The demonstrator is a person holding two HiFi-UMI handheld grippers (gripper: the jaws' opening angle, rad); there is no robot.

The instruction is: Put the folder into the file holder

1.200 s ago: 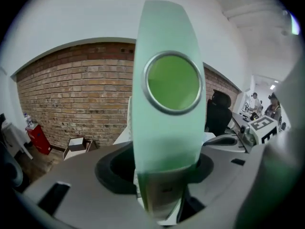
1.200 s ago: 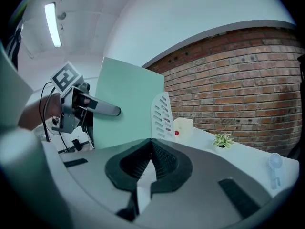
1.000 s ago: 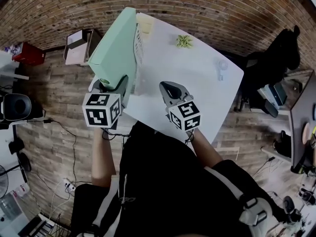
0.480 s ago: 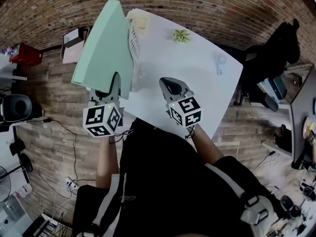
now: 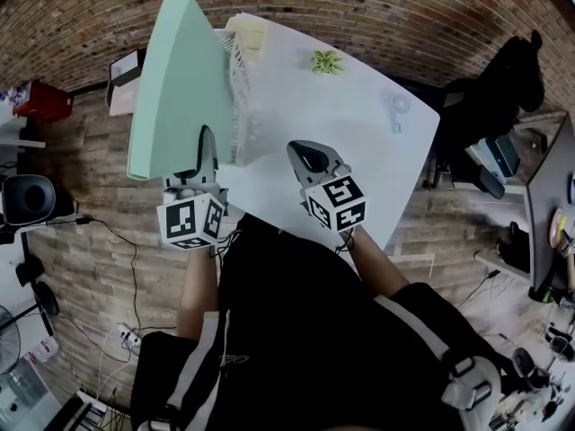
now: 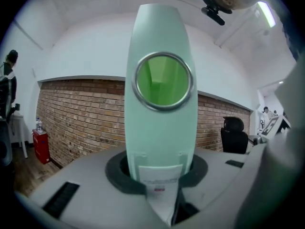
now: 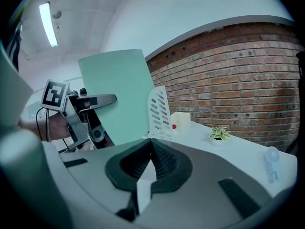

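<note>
The folder (image 5: 175, 79) is a stiff mint-green binder with smooth matte covers. Its rounded spine carries a metal-rimmed finger hole (image 6: 163, 81) and, lower down, a white paper label (image 6: 161, 178). The left claw (image 5: 205, 149) has just been closing and now grips the bottom of that spine, holding the folder upright in the air at the left edge of the white tabletop (image 5: 341, 142). It is just beside the file holder (image 5: 238, 88), not in it.

The holder is white plastic, its curved wall pierced by rows of slots. The folder's broad cover hides part of it.

The right claw (image 5: 310, 160) hangs over the near tabletop, jaws pressed together on nothing. Farther back sit a cream box (image 5: 247, 34) and a small spiky green plant (image 5: 327, 61), with a rough brick wall (image 5: 377, 7) behind.
</note>
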